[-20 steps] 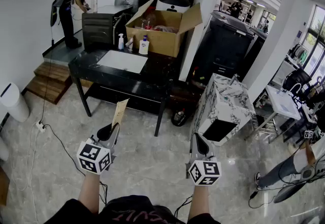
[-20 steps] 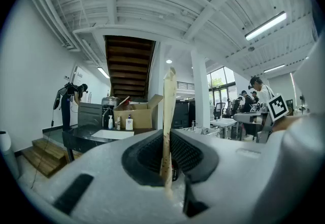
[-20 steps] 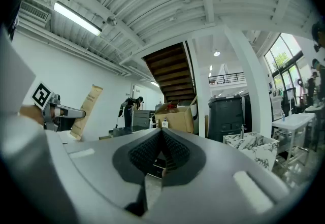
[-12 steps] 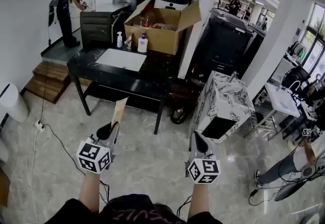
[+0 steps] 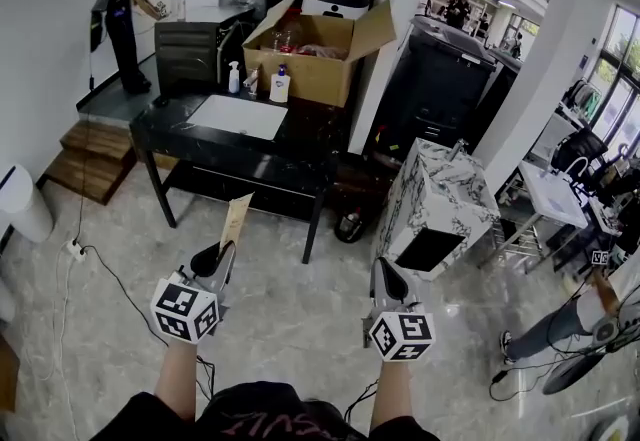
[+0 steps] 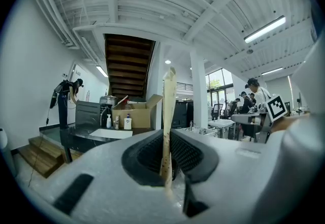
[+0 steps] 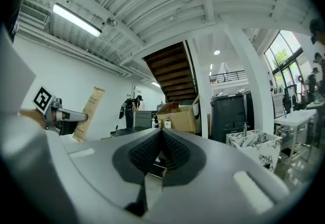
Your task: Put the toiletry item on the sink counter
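Observation:
My left gripper (image 5: 222, 254) is shut on a flat tan paper packet (image 5: 236, 219) that stands upright out of its jaws; in the left gripper view the packet (image 6: 167, 116) shows edge-on between the black pads. The right gripper (image 5: 386, 274) is shut with nothing in it, its pads meeting in the right gripper view (image 7: 161, 142). That view also shows the packet (image 7: 89, 113) at left. Ahead stands a black counter (image 5: 200, 154) with a white inset sink (image 5: 240, 117), well beyond both grippers.
A spray bottle (image 5: 233, 78) and a pump bottle (image 5: 280, 86) stand at the counter's back by an open cardboard box (image 5: 320, 54). A marble cabinet (image 5: 440, 214) stands to the right, a white pillar (image 5: 385, 39) behind. A person (image 5: 120, 14) works at far left. A cable (image 5: 110, 274) crosses the floor.
The view has shifted slightly; the counter sits a little nearer and to the left. Both grippers keep their hold and pose.

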`<action>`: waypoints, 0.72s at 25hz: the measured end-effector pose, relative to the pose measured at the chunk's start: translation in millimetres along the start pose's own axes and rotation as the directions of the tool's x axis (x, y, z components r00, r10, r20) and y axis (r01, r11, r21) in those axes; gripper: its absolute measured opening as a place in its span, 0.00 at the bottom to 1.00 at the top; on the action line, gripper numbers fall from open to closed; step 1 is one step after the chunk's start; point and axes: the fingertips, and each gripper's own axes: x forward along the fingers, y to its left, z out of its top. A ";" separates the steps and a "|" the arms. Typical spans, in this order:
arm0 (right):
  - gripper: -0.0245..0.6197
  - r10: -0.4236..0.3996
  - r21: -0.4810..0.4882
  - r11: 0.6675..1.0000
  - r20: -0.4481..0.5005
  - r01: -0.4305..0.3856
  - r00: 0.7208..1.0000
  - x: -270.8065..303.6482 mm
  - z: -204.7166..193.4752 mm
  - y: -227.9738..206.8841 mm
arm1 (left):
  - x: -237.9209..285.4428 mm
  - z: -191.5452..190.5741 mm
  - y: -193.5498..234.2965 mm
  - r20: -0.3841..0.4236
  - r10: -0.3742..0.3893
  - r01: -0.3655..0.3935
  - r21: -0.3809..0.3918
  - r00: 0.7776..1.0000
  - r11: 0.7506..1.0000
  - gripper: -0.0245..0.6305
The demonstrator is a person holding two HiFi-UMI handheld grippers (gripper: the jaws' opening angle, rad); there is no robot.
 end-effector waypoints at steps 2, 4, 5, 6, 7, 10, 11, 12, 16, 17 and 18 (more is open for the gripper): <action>0.06 -0.007 -0.013 1.000 -0.008 0.007 1.000 -1.2 -3.2 4.6 | -1.5 -3.0 2.9 -0.002 -0.007 0.007 -0.005 1.000 1.000 0.08; 0.06 -0.016 -0.028 0.999 -0.020 0.015 1.000 -4.4 -7.9 9.9 | -3.6 -6.2 5.2 -0.004 -0.016 0.016 -0.011 1.000 1.000 0.08; 0.06 -0.021 -0.031 0.999 -0.023 0.020 1.000 -6.3 -10.1 11.6 | -3.9 -7.7 5.7 -0.004 -0.022 0.022 -0.012 1.000 1.000 0.08; 0.06 -0.027 -0.032 0.999 -0.025 0.026 0.999 -7.9 -12.0 12.5 | -3.4 -9.2 5.7 -0.005 -0.030 0.030 -0.012 1.000 0.999 0.08; 0.06 -0.033 -0.036 0.999 -0.028 0.032 0.999 -9.1 -13.5 12.7 | -2.4 -10.6 5.3 -0.005 -0.037 0.037 -0.012 0.999 0.999 0.08; 0.06 -0.039 -0.054 0.998 -0.038 0.037 0.999 -9.0 -15.3 13.6 | -0.3 -13.7 3.3 -0.007 -0.051 0.051 -0.015 0.999 0.999 0.08; 0.06 -0.037 -0.055 0.998 -0.038 0.035 0.999 -7.9 -15.0 14.6 | -0.5 -14.1 3.5 -0.008 -0.052 0.052 -0.016 0.999 0.999 0.08; 0.06 -0.036 -0.055 0.998 -0.038 0.034 0.999 -6.2 -14.3 15.6 | -0.7 -13.8 4.2 -0.007 -0.052 0.052 -0.016 0.999 0.999 0.08; 0.06 -0.033 -0.055 0.998 -0.030 0.031 0.999 0.3 -10.5 17.8 | 0.2 -11.7 8.7 -0.001 -0.046 0.045 -0.017 0.999 0.999 0.08; 0.06 -0.033 -0.055 0.998 -0.030 0.031 0.999 2.1 -10.8 17.4 | 1.1 -12.3 10.3 -0.001 -0.043 0.043 -0.021 0.999 0.999 0.08; 0.06 -0.034 -0.055 0.998 -0.029 0.033 0.999 4.4 -11.6 16.2 | 2.8 -13.1 12.0 -0.001 -0.041 0.041 -0.025 0.999 0.999 0.08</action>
